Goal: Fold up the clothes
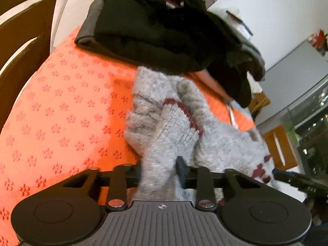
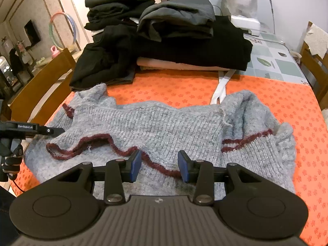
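Lying crumpled on orange cloth (image 2: 266, 94): grey knit sweater (image 2: 155, 123), fuzzy, dark red trim. Left gripper (image 1: 158, 170) clamped on its fabric; right gripper (image 2: 160, 164) fingers apart above hem.

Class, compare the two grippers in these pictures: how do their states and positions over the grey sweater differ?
The left gripper has grey sweater fabric bunched between its fingers; the right gripper stands open, holding nothing. The left is at the sweater's edge; the right hovers over its maroon-trimmed neckline. Both work over the orange tablecloth.
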A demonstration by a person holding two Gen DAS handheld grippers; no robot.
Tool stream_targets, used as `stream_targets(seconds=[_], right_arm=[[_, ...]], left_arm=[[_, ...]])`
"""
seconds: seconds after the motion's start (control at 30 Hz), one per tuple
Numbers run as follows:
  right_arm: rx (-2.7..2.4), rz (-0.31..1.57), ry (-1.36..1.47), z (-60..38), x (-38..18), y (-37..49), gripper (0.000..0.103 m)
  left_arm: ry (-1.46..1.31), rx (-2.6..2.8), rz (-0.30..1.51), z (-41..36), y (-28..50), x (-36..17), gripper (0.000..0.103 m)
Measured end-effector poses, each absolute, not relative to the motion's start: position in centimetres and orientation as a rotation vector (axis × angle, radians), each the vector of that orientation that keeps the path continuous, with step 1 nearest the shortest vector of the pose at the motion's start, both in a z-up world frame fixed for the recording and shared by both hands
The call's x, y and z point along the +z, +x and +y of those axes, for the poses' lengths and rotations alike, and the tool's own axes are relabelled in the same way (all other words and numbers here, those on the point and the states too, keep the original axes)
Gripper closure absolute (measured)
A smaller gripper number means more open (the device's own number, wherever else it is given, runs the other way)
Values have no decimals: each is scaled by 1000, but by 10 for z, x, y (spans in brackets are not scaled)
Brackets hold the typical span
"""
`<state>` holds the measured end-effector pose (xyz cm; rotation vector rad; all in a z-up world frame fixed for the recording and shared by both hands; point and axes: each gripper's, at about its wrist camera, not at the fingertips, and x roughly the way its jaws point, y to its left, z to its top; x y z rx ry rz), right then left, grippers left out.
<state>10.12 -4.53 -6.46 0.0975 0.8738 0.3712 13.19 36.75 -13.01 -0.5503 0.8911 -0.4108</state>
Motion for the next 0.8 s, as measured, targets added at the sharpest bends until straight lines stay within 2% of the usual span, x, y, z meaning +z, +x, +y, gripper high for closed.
stream_targets(seconds=[0.23,0.3,0.47,0.6,0.8], right_arm=[[442,843,99,-37,-47,106,57],[494,830,135,-33,-37,113,48],[627,850,258,-6,-19,142,35],[686,938,391,22,-20,165,24],[627,1104,541,58,-40,189,15]], left_arm=[[-546,-497,781,346,120,-91,81],[-520,-522,769,333,119,-82,81],[-453,-528,749,310,114,-72,81],[-399,-485,728,299,106,-70,81],[-361,-462,693,289,95,-72,81]])
